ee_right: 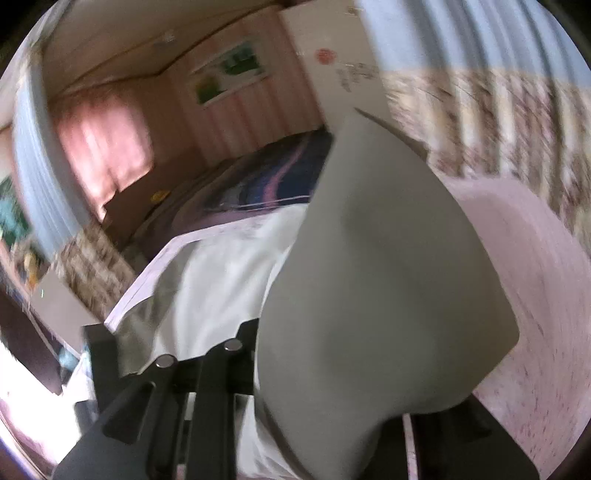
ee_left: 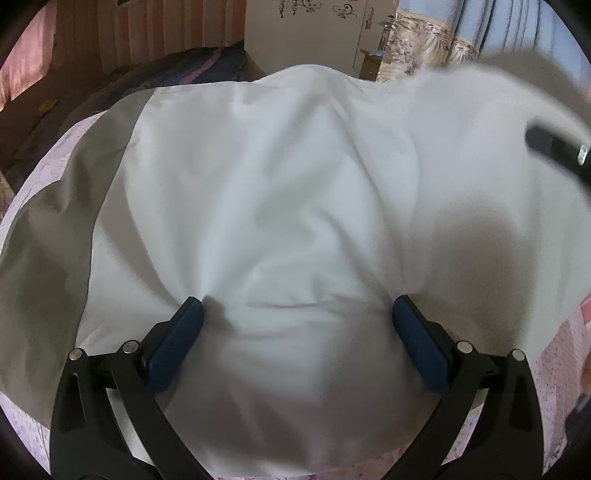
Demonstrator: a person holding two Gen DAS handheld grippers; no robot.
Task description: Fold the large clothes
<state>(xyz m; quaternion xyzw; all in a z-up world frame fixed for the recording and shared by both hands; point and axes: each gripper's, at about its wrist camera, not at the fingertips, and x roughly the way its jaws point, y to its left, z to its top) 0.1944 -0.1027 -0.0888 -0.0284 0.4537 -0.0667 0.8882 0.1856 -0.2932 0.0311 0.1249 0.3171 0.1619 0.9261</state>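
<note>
A large white garment (ee_left: 280, 192) with a grey sleeve (ee_left: 48, 236) lies spread on a pale pink floral bed cover (ee_left: 557, 376). My left gripper (ee_left: 297, 310) is open, its blue pads (ee_left: 177, 339) pressing down on the white cloth, which bunches between them. My right gripper (ee_left: 554, 147) shows blurred at the right of the left wrist view, lifting a part of the garment. In the right wrist view a grey flap of the garment (ee_right: 380, 280) hangs over the gripper and hides its fingertips; it appears shut on this cloth.
The bed cover (ee_right: 517, 236) extends to the right. A dark blue and pink blanket (ee_right: 266, 177) lies at the far end of the bed. Pink striped wall, a white door (ee_left: 306, 33) and floral curtains (ee_right: 498, 122) stand behind.
</note>
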